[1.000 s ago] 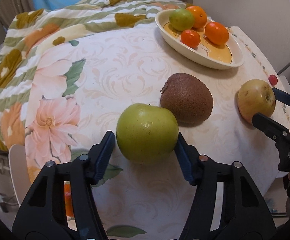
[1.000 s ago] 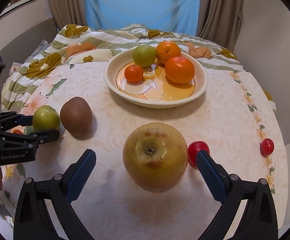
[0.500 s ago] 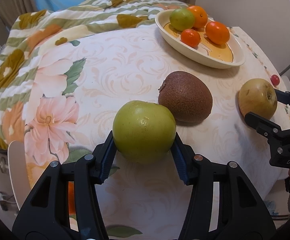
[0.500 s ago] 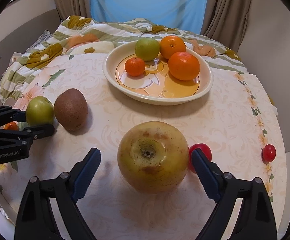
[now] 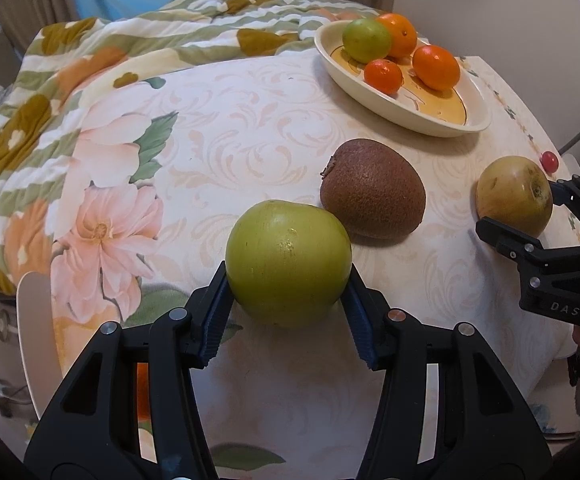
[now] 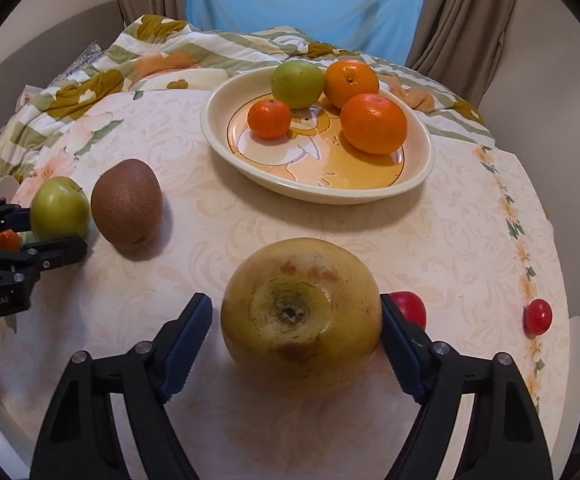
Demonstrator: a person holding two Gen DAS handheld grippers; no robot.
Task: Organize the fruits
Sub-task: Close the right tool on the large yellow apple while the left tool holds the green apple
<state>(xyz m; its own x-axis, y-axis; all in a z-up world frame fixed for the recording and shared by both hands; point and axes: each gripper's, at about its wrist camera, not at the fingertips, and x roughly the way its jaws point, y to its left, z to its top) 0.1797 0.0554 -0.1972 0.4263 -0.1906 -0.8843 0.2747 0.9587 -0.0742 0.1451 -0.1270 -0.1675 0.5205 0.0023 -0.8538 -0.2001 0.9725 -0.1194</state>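
The left gripper has its blue-padded fingers pinching the round green apple on both sides, low over the cream-patterned tabletop. The right gripper has its fingers spread around the large yellow-brown pear-like fruit: the right pad touches its skin, the left pad stands just apart. A fuzzy brown kiwi lies just beside the green apple, between the two grippers. A small red cherry tomato sits right behind the right finger, and a second red tomato lies near the tabletop's edge. Farther back, the cream oval dish with a yellow centre holds a green fruit and three oranges. A floral quilt lies bunched beyond the tabletop. Against a second ago, the left fingers have closed from spread onto the apple, and the right fingers have narrowed around the yellow fruit.
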